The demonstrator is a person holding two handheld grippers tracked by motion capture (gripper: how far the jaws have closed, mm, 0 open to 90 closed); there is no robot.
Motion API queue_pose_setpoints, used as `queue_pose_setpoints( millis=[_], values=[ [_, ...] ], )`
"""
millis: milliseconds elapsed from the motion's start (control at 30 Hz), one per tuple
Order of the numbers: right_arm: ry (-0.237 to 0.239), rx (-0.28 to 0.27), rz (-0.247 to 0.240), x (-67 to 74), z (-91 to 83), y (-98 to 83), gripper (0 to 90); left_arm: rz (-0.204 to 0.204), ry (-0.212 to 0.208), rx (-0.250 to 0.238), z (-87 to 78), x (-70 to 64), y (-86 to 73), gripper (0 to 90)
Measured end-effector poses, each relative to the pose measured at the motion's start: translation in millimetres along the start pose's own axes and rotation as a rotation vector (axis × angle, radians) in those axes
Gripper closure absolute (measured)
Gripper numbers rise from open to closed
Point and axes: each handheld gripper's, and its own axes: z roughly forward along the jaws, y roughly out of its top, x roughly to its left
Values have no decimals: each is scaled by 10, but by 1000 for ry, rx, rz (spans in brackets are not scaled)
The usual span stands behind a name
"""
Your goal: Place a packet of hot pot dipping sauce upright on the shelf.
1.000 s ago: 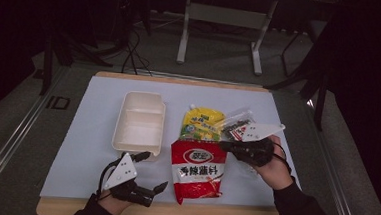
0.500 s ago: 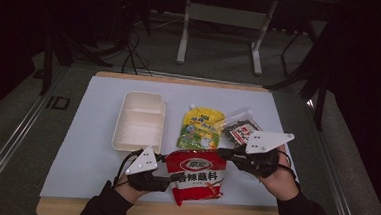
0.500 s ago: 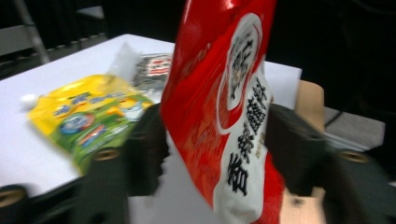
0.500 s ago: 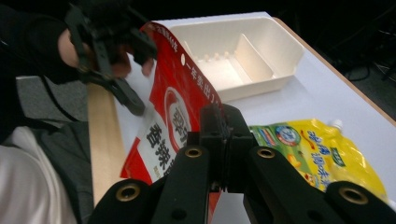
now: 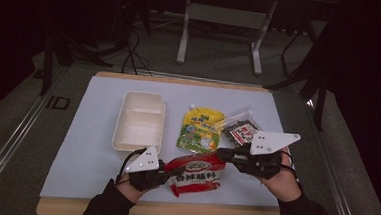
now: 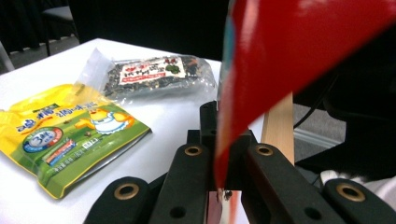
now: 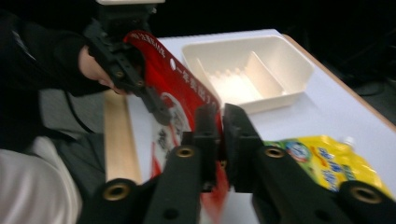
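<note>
Left gripper [image 5: 174, 172] clamped on left edge of glossy red plastic seasoning pouch with white label [image 5: 194, 172]; jaws just been closing, pouch film pinched between them, seen edge-on rising from the jaws in left gripper view [image 6: 261, 84]. Right gripper [image 5: 221, 153] gripping same pouch at its upper right corner; jaws just eased open slightly, red film between them and pads on it in right gripper view [image 7: 177, 88]. Pouch stretched between both grippers near front edge of white tabletop [image 5: 92, 131], top edge lifted, lower end low over or on the surface, cannot tell which. Just behind pouch: yellow-green spouted plastic pouch with cartoon print [image 5: 201, 129], lying flat. Right of that, clear plastic bag of dark dried flakes with red-white label [image 5: 239, 129], flat, partly behind right gripper's grey three-cornered plate. Left of yellow pouch: cream rectangular two-compartment plastic tray [image 5: 138, 120], standing apart from the pouches. Wooden board edge [image 5: 172, 211] visible under tabletop sheet at front.
</note>
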Motion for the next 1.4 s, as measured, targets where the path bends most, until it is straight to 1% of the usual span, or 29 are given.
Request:
queue_pose_setpoints(
  millis=[33,100,133,200,300,367,433,467,533,600,633,700,767,833,867,900,933,967,1000,1100,1133,1167,1200,1233,1267,1300,1333,1367,1400],
  values=[
    [9,-13,6,-9,6,-15,792,5,4,-4,-7,-5,8,900],
    [13,-16,5,-13,18,-28,792,5,4,-4,-7,-5,8,900],
    [17,-13,9,-15,62,-68,739,8,2,-6,-15,-23,22,900],
    [30,-8,4,-13,93,-92,722,7,0,-8,-14,-32,21,900],
    [57,8,7,-20,155,-131,663,4,-3,-17,-16,-49,37,900],
    [67,4,16,-29,176,-155,662,0,-8,-21,-18,-59,49,900],
    [76,7,10,-39,192,-179,660,-19,-31,-51,-40,-49,67,900],
    [82,6,20,-41,204,-195,659,-18,-30,-61,-49,-56,87,900],
    [96,8,30,-50,232,-222,681,9,-25,-55,-57,-79,130,900],
    [117,-2,34,-55,244,-230,725,16,-29,-49,-54,-90,151,900],
    [122,-9,30,-53,242,-227,734,18,-23,-48,-51,-97,156,900],
    [126,-16,20,-44,238,-208,785,10,-30,-50,-50,-90,161,900],
    [133,-21,7,-34,238,-190,821,14,-23,-55,-62,-78,166,900],
    [164,-40,7,-39,233,-182,877,5,-27,-58,-71,-62,172,900],
    [164,-40,7,-39,233,-182,877,5,-27,-58,-71,-62,172,900],
    [175,-64,8,-30,229,-174,882,6,-29,-63,-79,-55,176,900],
    [183,-73,8,-29,223,-169,885,0,-35,-63,-78,-50,180,900],
    [174,-78,12,-27,224,-162,887,9,-36,-56,-76,-52,186,900],
    [179,-74,27,-37,226,-155,889,22,-34,-54,-74,-59,188,900],
    [166,-74,25,-39,226,-150,891,21,-42,-51,-73,-61,193,900],
    [176,-75,29,-44,221,-141,891,23,-31,-57,-76,-60,190,846],
    [166,-77,24,-40,213,-132,892,14,-25,-53,-75,-59,190,739],
    [171,-80,25,-44,206,-122,892,14,-8,-55,-81,-65,185,679],
    [161,-83,19,-46,195,-111,892,12,7,-60,-86,-69,179,606],
    [161,-83,19,-46,195,-111,892,12,7,-60,-86,-69,179,516],
    [157,-87,19,-52,187,-100,892,12,7,-60,-86,-69,179,516],
    [142,-96,21,-87,163,-75,892,-2,42,-64,-98,-72,159,360],
    [142,-96,21,-87,163,-75,892,-11,51,-67,-104,-69,146,360],
    [131,-98,23,-107,153,-62,892,-22,73,-65,-109,-66,132,275]
  ],
)
